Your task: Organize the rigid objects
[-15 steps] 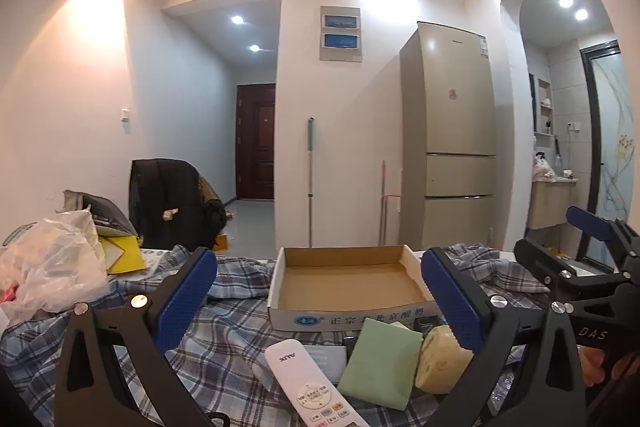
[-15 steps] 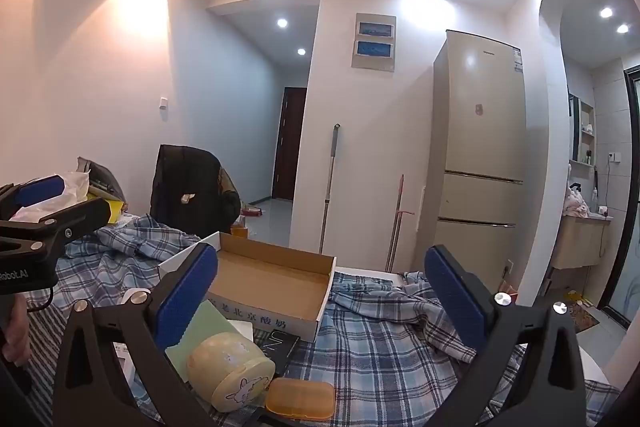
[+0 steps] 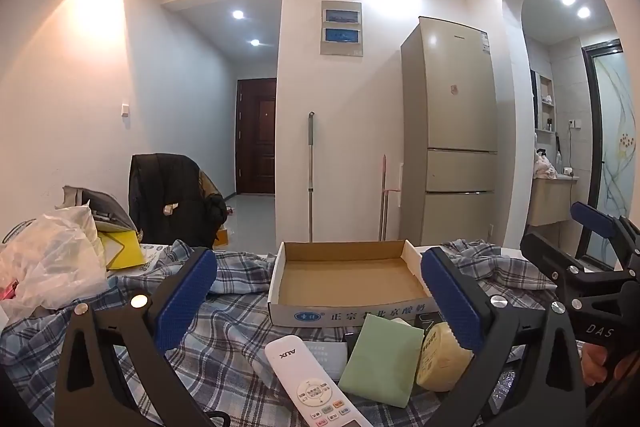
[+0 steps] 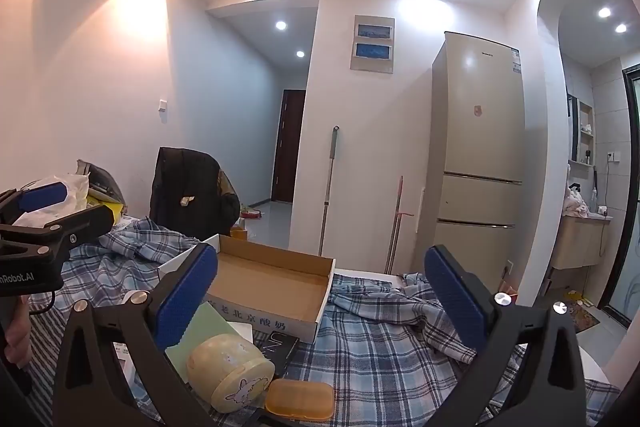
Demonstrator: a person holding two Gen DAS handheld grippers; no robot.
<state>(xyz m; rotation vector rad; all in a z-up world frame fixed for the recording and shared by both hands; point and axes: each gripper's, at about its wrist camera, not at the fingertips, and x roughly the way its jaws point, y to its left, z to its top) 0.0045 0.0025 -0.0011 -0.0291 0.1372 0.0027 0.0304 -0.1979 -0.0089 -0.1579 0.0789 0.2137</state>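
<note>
An empty shallow cardboard box [image 3: 344,277] [image 4: 268,281] sits on the plaid cloth. In front of it lie a white remote [image 3: 316,383], a pale green flat pack [image 3: 382,361] [image 4: 200,327], a cream round jar [image 3: 440,359] [image 4: 230,373] on its side, a black box [image 4: 282,345] and an orange case [image 4: 300,399]. My left gripper [image 3: 320,301] is open and hovers level above the remote and green pack. My right gripper [image 4: 322,301] is open over the cloth, with the jar by its left finger. Neither holds anything.
A plaid cloth [image 4: 384,347] covers the table. A plastic bag [image 3: 52,267] and yellow packet [image 3: 120,249] lie at the far left. A chair with a black jacket [image 3: 172,203] stands behind the table. A fridge [image 3: 452,131] and mop [image 3: 310,179] stand by the back wall.
</note>
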